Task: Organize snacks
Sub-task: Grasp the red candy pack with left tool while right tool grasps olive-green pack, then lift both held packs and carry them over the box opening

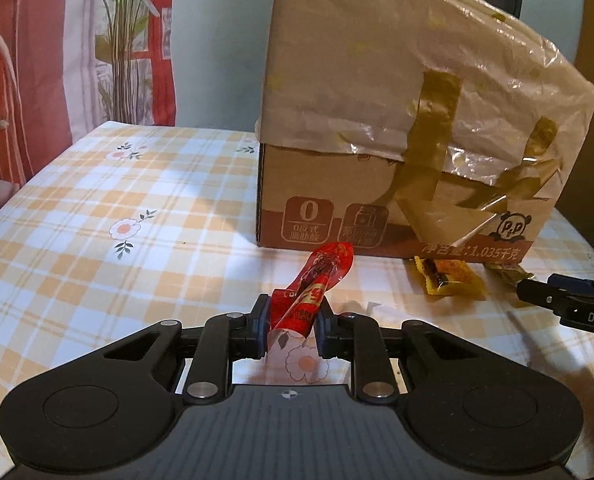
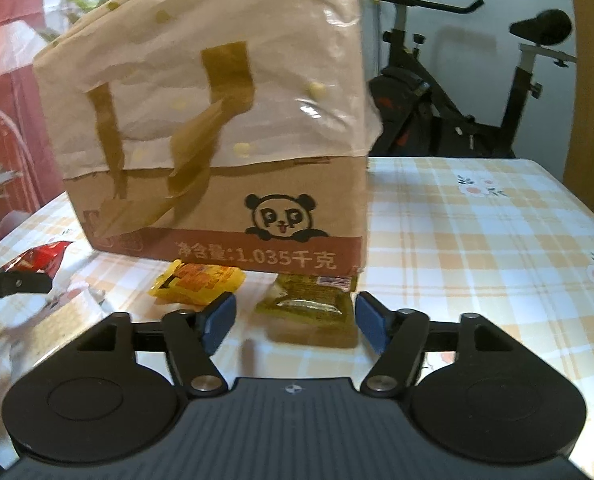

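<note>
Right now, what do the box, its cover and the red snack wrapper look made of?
Box: brown cardboard, matte, printed panda logo. Cover: thin pale plastic film, apparently; crinkled with glossy highlights, held on by brownish tape. Red wrapper: shiny plastic or foil film, clamped in the left hand-held gripper.

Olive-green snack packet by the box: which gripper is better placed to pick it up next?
Right. The right gripper is open with its fingers either side of the olive-green packet. The left gripper is shut on the red packet.

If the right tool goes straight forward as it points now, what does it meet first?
Most likely the olive-green snack packet lying between the open fingers of the right tool; behind it stands the cardboard box. Depth is unclear.
</note>
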